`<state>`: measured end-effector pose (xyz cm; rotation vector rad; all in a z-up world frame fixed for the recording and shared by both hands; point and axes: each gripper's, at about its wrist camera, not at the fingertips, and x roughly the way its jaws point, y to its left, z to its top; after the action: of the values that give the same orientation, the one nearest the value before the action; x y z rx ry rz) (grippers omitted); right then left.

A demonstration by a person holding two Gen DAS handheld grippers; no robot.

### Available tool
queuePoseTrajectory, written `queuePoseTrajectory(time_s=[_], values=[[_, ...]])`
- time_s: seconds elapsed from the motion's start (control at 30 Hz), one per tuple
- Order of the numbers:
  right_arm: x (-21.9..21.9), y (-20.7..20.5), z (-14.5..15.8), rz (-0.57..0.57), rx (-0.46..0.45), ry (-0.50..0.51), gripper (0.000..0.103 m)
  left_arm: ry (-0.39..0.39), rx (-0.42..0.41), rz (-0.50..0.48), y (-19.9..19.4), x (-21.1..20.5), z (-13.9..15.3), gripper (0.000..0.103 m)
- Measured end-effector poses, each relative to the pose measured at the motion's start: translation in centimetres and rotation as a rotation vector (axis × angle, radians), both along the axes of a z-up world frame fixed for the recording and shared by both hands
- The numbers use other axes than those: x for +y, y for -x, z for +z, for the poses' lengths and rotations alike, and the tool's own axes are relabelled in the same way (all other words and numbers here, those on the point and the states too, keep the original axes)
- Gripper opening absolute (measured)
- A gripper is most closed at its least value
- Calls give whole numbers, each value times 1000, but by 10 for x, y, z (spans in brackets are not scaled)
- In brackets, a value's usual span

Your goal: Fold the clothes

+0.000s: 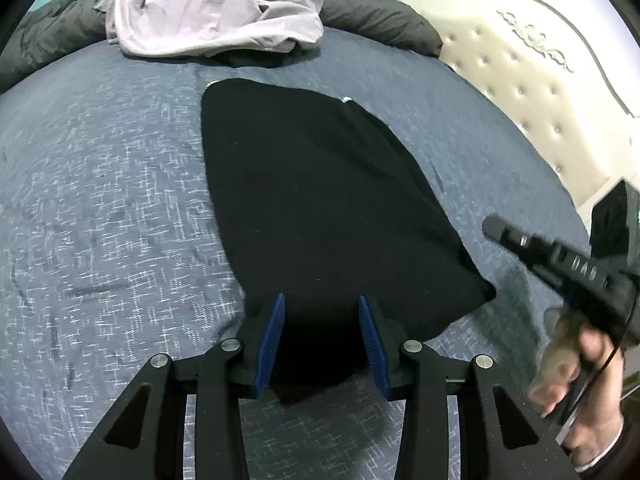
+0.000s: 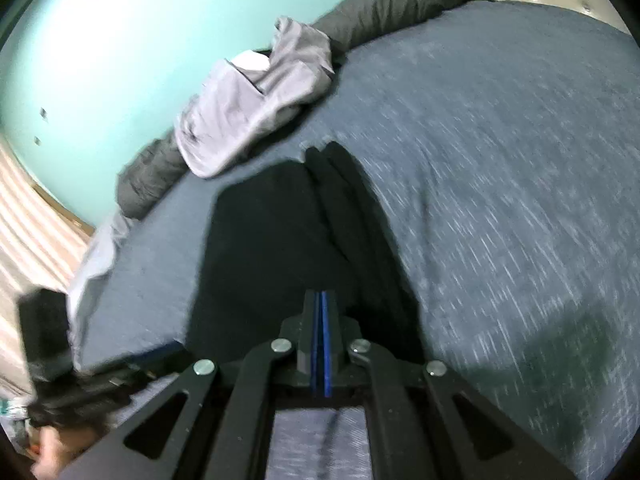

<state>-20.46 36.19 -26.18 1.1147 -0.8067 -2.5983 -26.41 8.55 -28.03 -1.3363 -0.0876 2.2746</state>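
The bed (image 1: 100, 184) is viewed closely from above by both wrist cameras. The black garment (image 1: 320, 200) and far lilac pile (image 1: 208, 12) are shared.

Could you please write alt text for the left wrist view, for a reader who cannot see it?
An open left hand-held gripper straddles the near edge of a black garment lying flat on a blue bed. The right hand-held gripper hangs at the right, blurred. A pale crumpled garment lies at the far edge, before a tufted headboard.
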Motion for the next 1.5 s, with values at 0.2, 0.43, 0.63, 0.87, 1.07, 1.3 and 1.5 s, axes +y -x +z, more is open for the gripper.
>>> queuePoseTrajectory(time_s=[0.2, 0.43, 0.63, 0.87, 1.07, 1.3, 1.5], values=[[-11, 59, 19, 128, -42, -36, 2, -24, 11, -25, 1, -1, -5, 42], [-38, 135, 18, 293, -127, -137, 2, -70, 13, -35, 4, -7, -12, 42], [-50, 191, -14, 320, -261, -178, 2, -135, -1, -24, 2, -17, -19, 44], [-41, 216, -34, 229, -330, -330, 0, -155, -11, -22, 1, -19, -21, 47], [-27, 199, -8, 207, -266, -329, 0, -163, -34, -3, 1, -22, -17, 47], [-9, 144, 16, 295, -274, -229, 28, -183, -86, 66, 7, -40, -6, 65], [-4, 87, 6, 356, -351, -212, 58, -193, -141, 111, 13, -51, -2, 65]])
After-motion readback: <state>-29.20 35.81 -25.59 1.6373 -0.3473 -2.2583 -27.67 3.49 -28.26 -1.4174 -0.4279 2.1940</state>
